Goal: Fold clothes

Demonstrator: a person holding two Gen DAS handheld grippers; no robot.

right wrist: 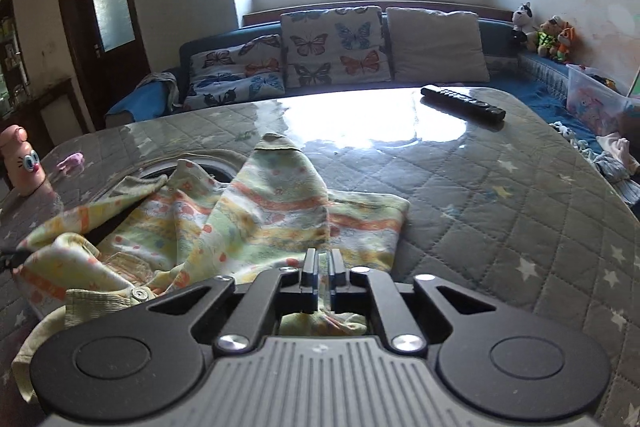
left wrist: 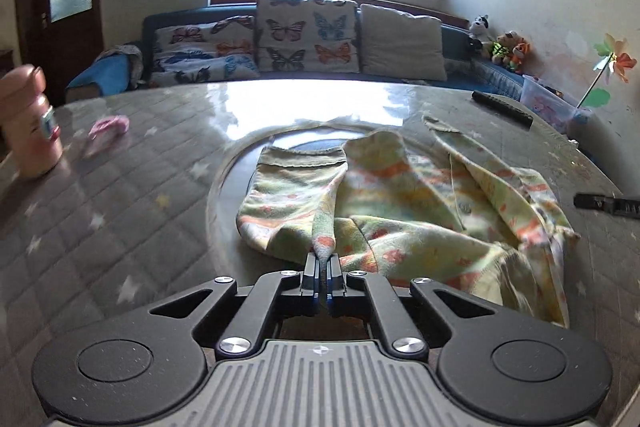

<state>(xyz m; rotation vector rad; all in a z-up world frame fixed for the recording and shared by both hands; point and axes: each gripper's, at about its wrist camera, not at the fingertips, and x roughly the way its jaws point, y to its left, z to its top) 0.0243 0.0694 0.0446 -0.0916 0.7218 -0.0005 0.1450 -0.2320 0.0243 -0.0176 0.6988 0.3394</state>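
Centrally, left gripper [left wrist: 322, 261] jaws pinch a fold of the striped garment [left wrist: 404, 203]; right gripper [right wrist: 323, 259] jaws clamp its hem, lower centre; desk [right wrist: 500, 211] beneath

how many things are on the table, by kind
garment: 1
remote control: 1
pink toy figure: 1
small pink item: 1
total: 4
Both grippers, left and right, are shut on the garment.
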